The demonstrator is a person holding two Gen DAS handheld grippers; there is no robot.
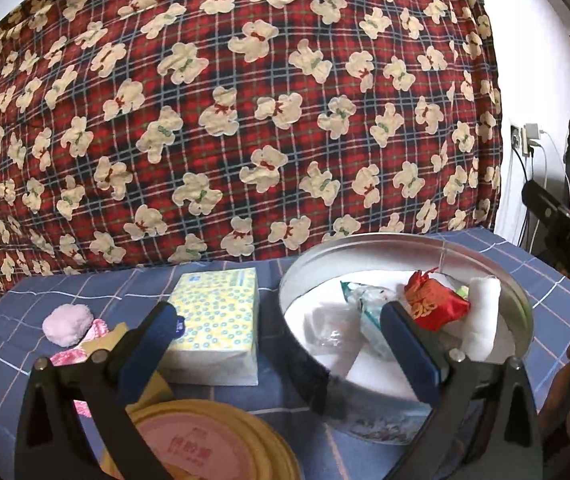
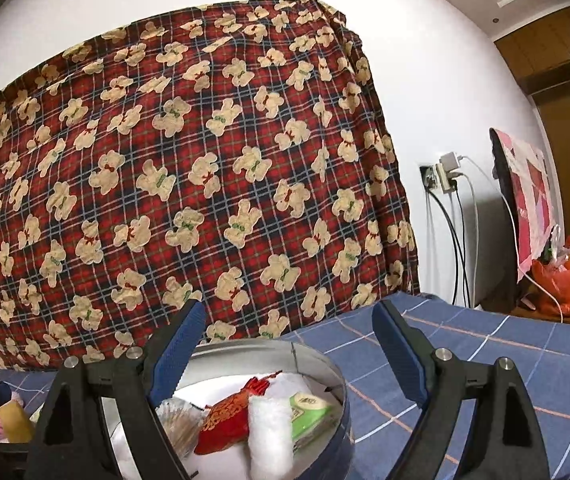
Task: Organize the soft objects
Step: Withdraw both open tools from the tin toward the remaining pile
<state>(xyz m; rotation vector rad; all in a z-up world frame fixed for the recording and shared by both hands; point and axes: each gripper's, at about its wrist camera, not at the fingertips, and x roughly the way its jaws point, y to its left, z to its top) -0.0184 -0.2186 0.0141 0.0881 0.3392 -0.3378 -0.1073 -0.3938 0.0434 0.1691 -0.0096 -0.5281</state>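
The left claw (image 1: 281, 328) is spread wide and grips nothing. Between its 2 fingers, beyond the tips, sit the tissue pack (image 1: 215, 322) and the near rim of the round tin (image 1: 405, 240) on the blue checked desk (image 1: 65, 284). Inside the tin lie a red embroidered pouch (image 1: 433, 300), a white fluffy roll (image 1: 483, 316) leaning on the right wall, and a clear plastic packet (image 1: 365, 300). A pink pompom (image 1: 68, 324) rests well left of the left finger.

The right claw (image 2: 291, 348) is also spread and empty, hovering over the same tin (image 2: 325, 360); the pouch (image 2: 225, 420), roll (image 2: 271, 436) and a green packet (image 2: 311, 408) lie just below its gap. A bear-print plaid cloth (image 2: 185, 160) hangs behind.
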